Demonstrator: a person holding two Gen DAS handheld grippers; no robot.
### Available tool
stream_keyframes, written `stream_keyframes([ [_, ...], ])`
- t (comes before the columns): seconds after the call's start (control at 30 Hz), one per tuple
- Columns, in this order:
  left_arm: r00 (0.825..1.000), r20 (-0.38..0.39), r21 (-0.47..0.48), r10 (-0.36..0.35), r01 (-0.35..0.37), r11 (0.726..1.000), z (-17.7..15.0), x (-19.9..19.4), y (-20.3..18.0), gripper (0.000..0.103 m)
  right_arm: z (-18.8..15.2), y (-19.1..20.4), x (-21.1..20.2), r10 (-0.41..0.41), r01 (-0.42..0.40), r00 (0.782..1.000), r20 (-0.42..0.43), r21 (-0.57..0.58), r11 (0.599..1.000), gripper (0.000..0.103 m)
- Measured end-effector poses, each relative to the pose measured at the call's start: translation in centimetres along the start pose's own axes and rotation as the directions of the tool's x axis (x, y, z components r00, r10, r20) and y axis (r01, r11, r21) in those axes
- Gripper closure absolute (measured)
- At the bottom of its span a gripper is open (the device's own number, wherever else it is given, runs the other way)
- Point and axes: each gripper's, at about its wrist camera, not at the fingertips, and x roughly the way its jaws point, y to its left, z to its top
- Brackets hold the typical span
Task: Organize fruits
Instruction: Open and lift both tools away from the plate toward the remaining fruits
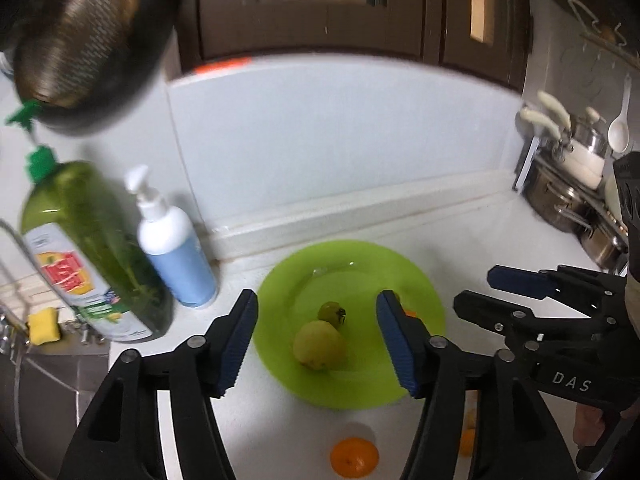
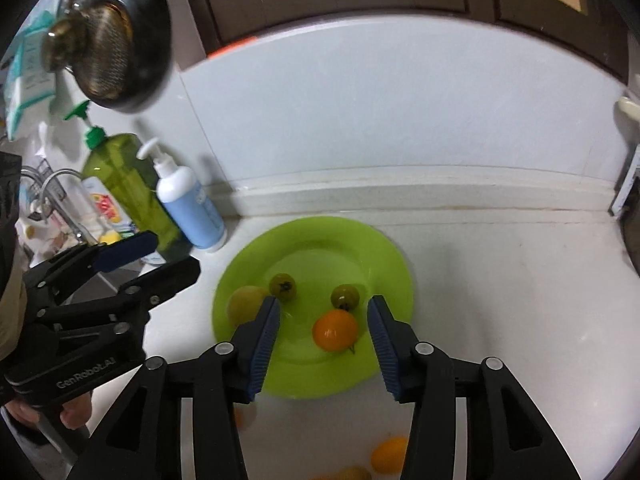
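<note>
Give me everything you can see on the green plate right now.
The green plate is round, lime green, glossy, plastic-looking, and lies flat on the white counter near the back wall. On it rest a pale yellow-green fruit, two small green tomatoes and an orange fruit. Neither tool touches it.

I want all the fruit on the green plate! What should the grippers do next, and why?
Probably lower the left gripper to the orange fruit on the counter just in front of the green plate. Both grippers are open and empty, and four fruits already lie on the plate.
</note>
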Motion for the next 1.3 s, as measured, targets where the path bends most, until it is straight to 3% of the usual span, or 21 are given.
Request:
stream_keyframes([
  [0.37,0.996,0.079,-0.034,0.048,-0.046,0.998,-3.6,-6.8,-2.4,0.032,-3.9,0.7,-7.2,-0.03,0.035,0.992,0.123,-0.046,0.998,0.044],
  [0.73,0.997,0.043,-0.092,0.057,-0.053,0.994,-8.6,-9.4,-4.3,0.03,-8.3,0.0,-9.3,-0.05,0.055,0.995,0.084,-0.064,0.996,0.044],
  [1.3,0.997,-0.038,-0.045,0.068,-0.069,0.997,-15.1,-9.3,-7.5,0.028,-13.6,-1.0,-9.5,-0.071,0.069,0.997,-0.006,-0.126,0.99,0.044],
])
